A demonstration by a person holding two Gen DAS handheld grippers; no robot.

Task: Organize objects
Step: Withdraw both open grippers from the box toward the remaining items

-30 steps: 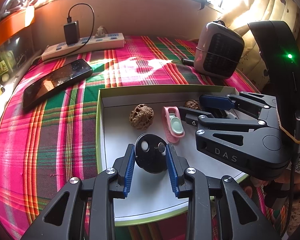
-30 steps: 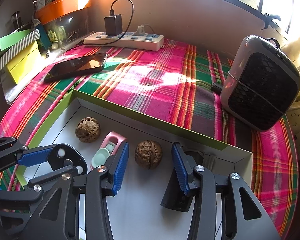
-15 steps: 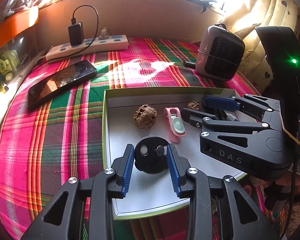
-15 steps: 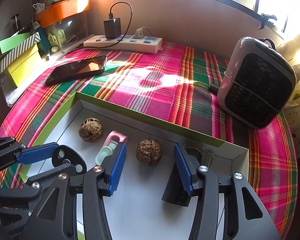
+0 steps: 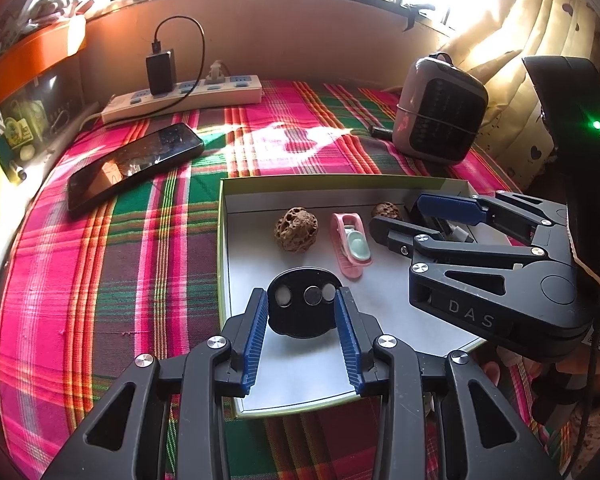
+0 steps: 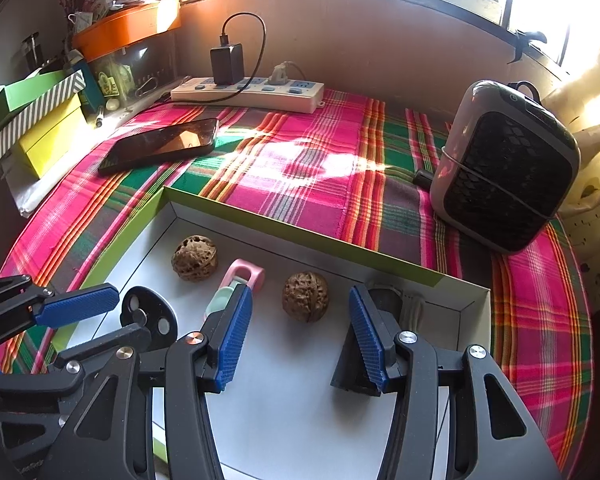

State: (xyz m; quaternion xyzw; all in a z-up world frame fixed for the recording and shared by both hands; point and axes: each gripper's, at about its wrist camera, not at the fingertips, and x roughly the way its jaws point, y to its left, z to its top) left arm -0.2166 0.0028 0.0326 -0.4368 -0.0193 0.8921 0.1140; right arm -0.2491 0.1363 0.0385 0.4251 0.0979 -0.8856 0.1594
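Both hand-held grippers are backing away inside the tray (image 5: 222, 240): left hand-held gripper (image 5: 302, 312) gaping around the black disc (image 5: 302, 307), right hand-held gripper (image 6: 296, 322) open, empty before the walnut (image 6: 305, 297).

A home, by the window: sunlight falls on a plaid cloth (image 6: 308, 168), with a power strip (image 6: 248, 94), a phone (image 6: 160, 144), a small heater (image 6: 508, 168) and heart-print curtains (image 5: 540, 40).

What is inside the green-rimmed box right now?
Inside the box: two walnuts, a pink clip, a black disc between the open left tongs, and a black item partly hidden behind the right tongs.
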